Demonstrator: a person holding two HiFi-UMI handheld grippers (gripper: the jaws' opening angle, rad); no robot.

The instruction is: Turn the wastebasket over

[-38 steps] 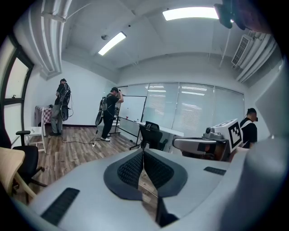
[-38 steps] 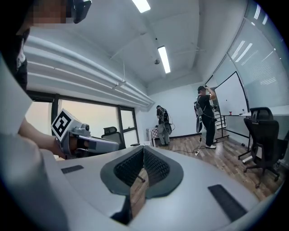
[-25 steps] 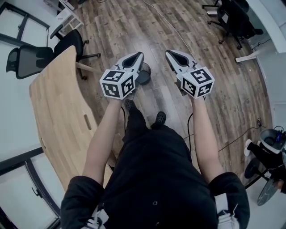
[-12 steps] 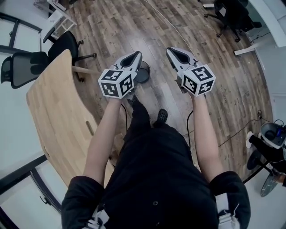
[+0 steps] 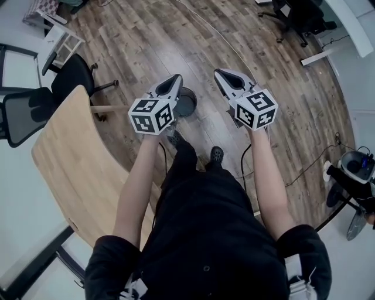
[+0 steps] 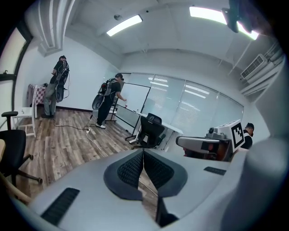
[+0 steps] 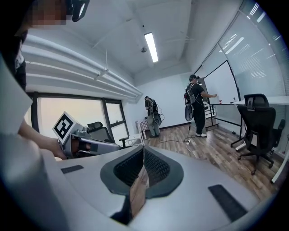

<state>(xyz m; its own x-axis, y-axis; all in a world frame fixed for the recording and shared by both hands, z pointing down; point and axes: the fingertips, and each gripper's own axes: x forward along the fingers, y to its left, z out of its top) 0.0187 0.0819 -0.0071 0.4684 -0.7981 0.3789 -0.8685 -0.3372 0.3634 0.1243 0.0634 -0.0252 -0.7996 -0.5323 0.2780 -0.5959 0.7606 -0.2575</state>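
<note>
A dark round wastebasket (image 5: 187, 102) stands on the wooden floor, seen from above in the head view, partly hidden behind my left gripper (image 5: 176, 78). That gripper hangs in the air over its left rim, jaws shut and empty. My right gripper (image 5: 219, 74) is held to the right of the basket, also shut with nothing in it. In the left gripper view the left gripper (image 6: 143, 152) has its pads pressed together, and the right gripper (image 7: 143, 150) looks the same in its own view. Neither gripper view shows the basket.
A curved wooden table (image 5: 79, 167) lies at the left, with black office chairs (image 5: 70, 79) behind it. A cable (image 5: 220, 38) runs across the floor beyond the basket. More chairs (image 5: 293, 14) stand at the far right. Two people (image 6: 108, 99) stand by a whiteboard.
Both grippers have moved forward and slightly down toward the wastebasket, staying shut. The table and chairs have slid left in the head view.
</note>
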